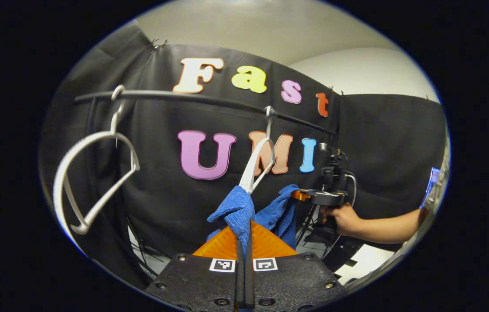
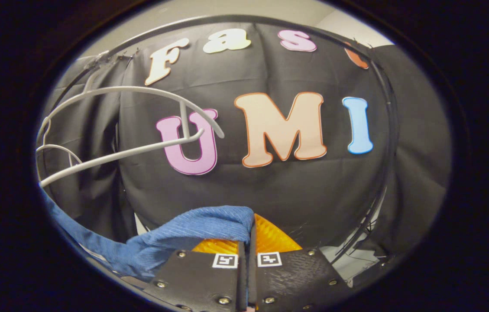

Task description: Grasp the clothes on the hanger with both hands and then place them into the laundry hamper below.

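Left gripper view — left claw [image 1: 244, 242] pinching blue cloth [image 1: 238, 208] | right claw [image 2: 248, 236] pinching it too

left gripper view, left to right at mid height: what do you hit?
Empty white hanger → blue garment pinched in the left gripper → right gripper on the garment's far edge → hand holding it.
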Available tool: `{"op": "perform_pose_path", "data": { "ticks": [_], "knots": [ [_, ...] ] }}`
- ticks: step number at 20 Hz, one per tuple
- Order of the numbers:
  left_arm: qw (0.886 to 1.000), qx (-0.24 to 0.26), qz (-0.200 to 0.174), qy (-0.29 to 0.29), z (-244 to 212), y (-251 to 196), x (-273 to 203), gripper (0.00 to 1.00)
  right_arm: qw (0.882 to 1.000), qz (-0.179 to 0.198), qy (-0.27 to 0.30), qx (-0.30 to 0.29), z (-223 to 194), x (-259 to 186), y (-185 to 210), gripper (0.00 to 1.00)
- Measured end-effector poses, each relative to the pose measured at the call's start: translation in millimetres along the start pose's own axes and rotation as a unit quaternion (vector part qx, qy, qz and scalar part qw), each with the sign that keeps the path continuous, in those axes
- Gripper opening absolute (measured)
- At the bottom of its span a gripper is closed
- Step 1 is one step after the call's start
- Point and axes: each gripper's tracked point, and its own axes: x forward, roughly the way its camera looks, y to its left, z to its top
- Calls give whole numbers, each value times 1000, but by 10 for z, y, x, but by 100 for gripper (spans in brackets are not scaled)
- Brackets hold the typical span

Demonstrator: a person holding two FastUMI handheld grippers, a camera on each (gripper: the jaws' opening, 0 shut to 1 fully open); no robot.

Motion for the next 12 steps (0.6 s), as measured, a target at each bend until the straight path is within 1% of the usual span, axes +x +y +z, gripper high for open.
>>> {"op": "perform_pose_path", "data": {
  "ticks": [1,2,3,5,7,12],
  "knots": [
    [1000,13,16,7,-99,67,41,1,1000,-2,-1,3,24,-18,-1,2],
    [999,23,26,3,-161,121,60,0,1000,-1,0,5,33,-29,-6,7],
    [999,20,29,12,-271,129,73,1,1000,-4,0,4,43,-52,-29,2],
    [998,16,29,44,-590,92,98,1,1000,-2,7,-3,-9,-235,-74,2],
    [997,19,36,65,-770,96,139,1,1000,-2,11,-12,-70,-425,-131,2],
    [996,53,48,61,-766,20,332,1,1000,-1,23,-5,-189,-536,-229,2]
  ]
}}
